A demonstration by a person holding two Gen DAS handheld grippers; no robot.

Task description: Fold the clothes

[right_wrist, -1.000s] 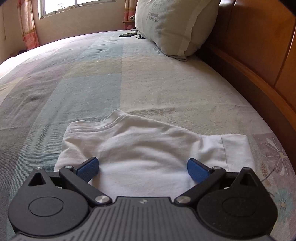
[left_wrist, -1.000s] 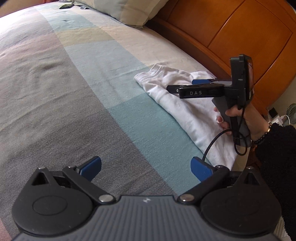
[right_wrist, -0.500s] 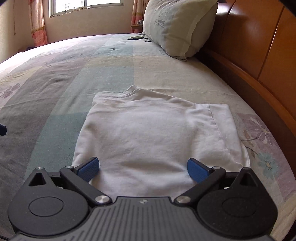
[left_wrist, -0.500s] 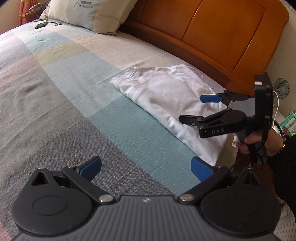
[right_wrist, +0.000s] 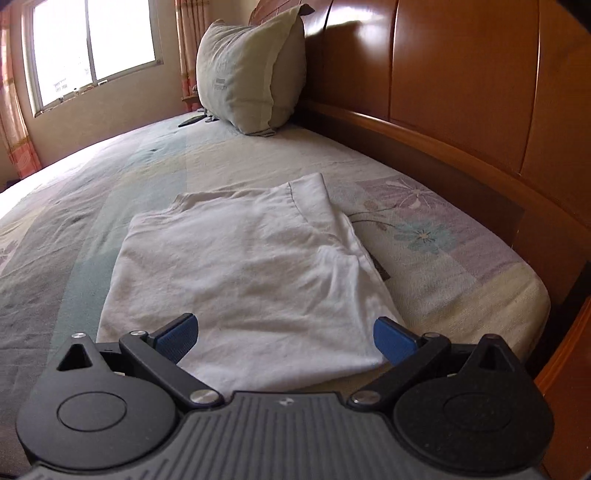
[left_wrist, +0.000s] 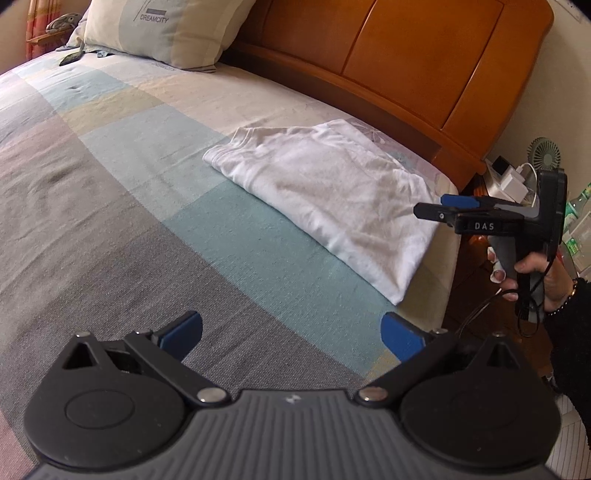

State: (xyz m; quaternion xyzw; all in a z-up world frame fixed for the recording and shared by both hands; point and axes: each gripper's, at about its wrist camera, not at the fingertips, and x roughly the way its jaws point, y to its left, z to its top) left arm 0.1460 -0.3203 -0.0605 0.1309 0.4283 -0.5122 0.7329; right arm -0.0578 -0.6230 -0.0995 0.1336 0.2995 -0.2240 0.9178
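The right gripper (left_wrist: 443,206) has backed off the white shirt (left_wrist: 325,199) to hover past its near edge, beyond the bed (left_wrist: 110,221), while the left gripper (left_wrist: 291,332) hangs well back from the shirt; both sets of jaws are spread and empty. The shirt lies folded in a compact rectangle beside the headboard (right_wrist: 461,92), so the fold looks finished. Count: one shirt, two grippers, one pillow (right_wrist: 251,74) farther along the headboard.

Pillow (left_wrist: 155,29) top cropped; dark item (right_wrist: 380,271) mostly under shirt (right_wrist: 240,273).
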